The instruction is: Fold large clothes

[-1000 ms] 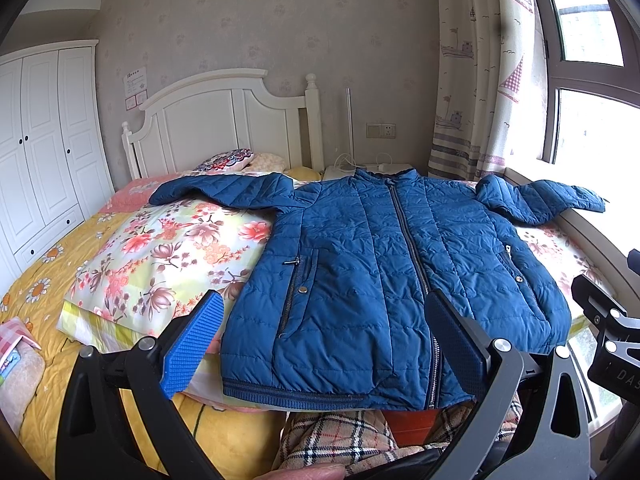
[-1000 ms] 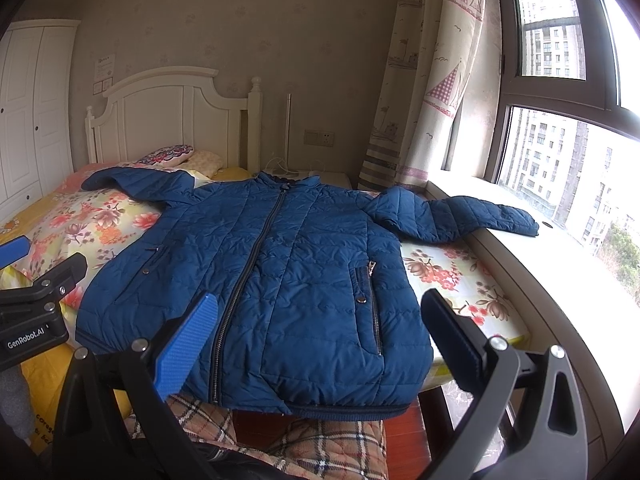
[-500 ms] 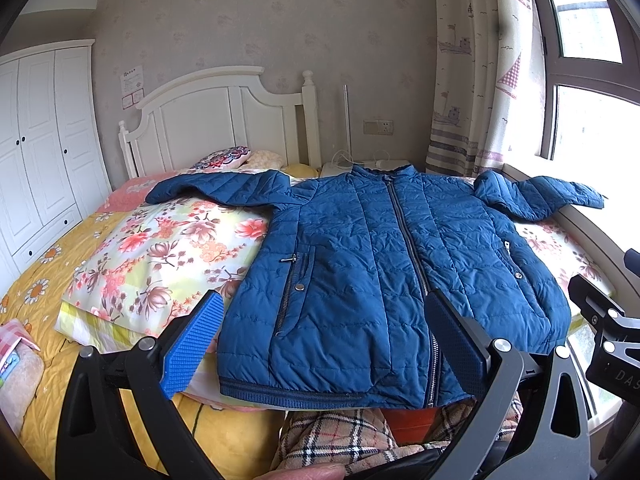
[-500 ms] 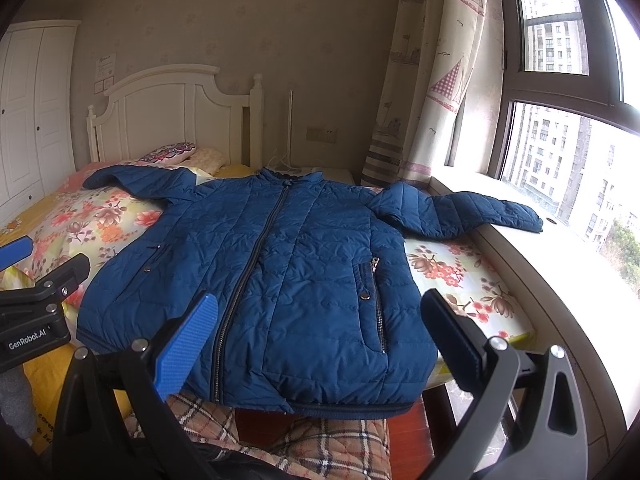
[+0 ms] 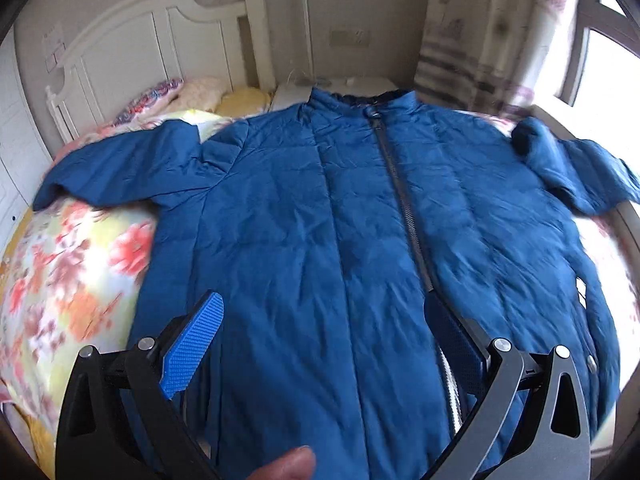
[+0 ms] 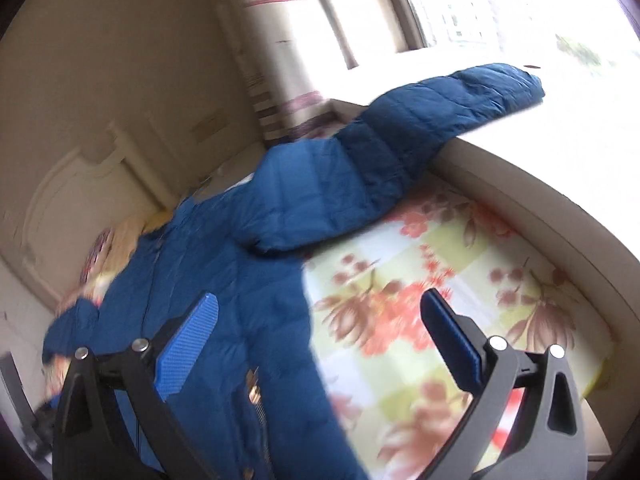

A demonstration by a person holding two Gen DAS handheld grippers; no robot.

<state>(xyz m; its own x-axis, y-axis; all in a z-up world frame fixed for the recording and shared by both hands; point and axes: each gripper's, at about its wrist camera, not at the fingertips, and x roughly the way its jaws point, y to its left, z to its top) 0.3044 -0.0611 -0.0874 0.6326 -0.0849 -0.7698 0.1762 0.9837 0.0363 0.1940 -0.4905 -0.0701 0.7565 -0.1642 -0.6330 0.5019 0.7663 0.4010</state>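
A large blue quilted jacket (image 5: 312, 220) lies front up and zipped on the bed, sleeves spread to both sides. My left gripper (image 5: 324, 320) is open, low over the jacket's left front panel beside the zipper (image 5: 400, 200). My right gripper (image 6: 320, 320) is open and empty over the jacket's right edge (image 6: 256, 288) and the bare floral bedding. The jacket's right sleeve (image 6: 420, 120) stretches onto the window ledge beyond it. Both views are blurred by motion.
Floral bedding (image 6: 420, 300) covers the bed, with a floral pillow (image 5: 72, 272) at the left. A white headboard (image 5: 168, 36) and small pillows (image 5: 172, 92) are behind. A curved window ledge (image 6: 540, 184) and a curtain (image 5: 480, 32) bound the right side.
Both grippers have moved forward and down over the bed. The left one now hangs close over the jacket's front. The right one has swung right towards the right sleeve and tilted.
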